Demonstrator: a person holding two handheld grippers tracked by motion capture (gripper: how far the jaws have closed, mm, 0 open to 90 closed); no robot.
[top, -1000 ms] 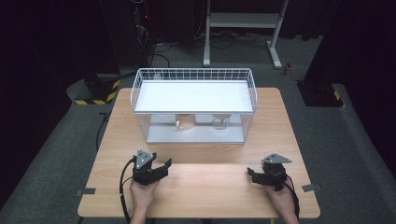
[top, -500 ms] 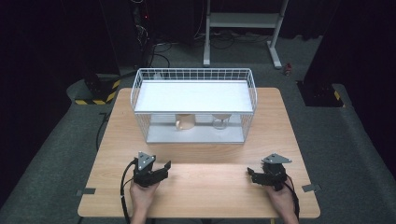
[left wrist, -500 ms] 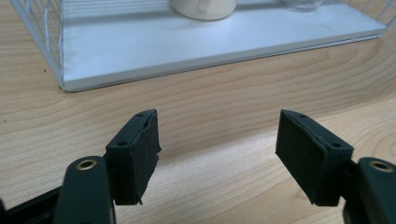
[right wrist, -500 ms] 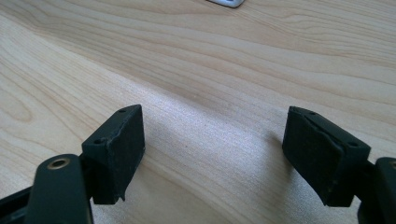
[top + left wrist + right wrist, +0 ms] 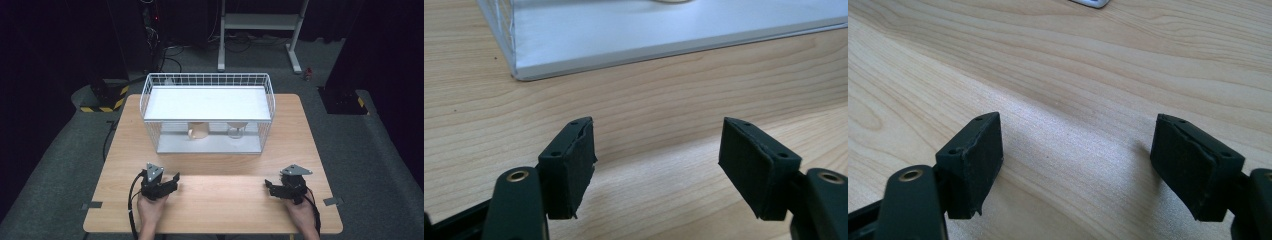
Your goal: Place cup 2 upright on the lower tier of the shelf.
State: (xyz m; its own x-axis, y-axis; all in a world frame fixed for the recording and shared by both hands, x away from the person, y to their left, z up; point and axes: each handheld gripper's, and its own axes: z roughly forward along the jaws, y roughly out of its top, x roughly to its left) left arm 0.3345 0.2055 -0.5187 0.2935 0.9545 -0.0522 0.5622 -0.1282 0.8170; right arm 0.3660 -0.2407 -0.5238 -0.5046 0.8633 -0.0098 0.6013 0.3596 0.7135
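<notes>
Little is moved since the earlier frames: left tongs (image 5: 172, 181) and right tongs (image 5: 269, 187) are kept open and empty on the desk (image 5: 225, 200). Ahead of them, cup (image 5: 198, 130) and glass (image 5: 236, 131) are left untouched under the wire basket (image 5: 207, 102)

Right tool (image 5: 1075, 167) jaws apart, nothing between, over wooden table (image 5: 1073, 75).

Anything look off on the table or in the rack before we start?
Nothing stands out. The wire rack sits square on the table, with a cup and a glass upright under its shelf. Both grippers, left and right, rest open and empty.
</notes>
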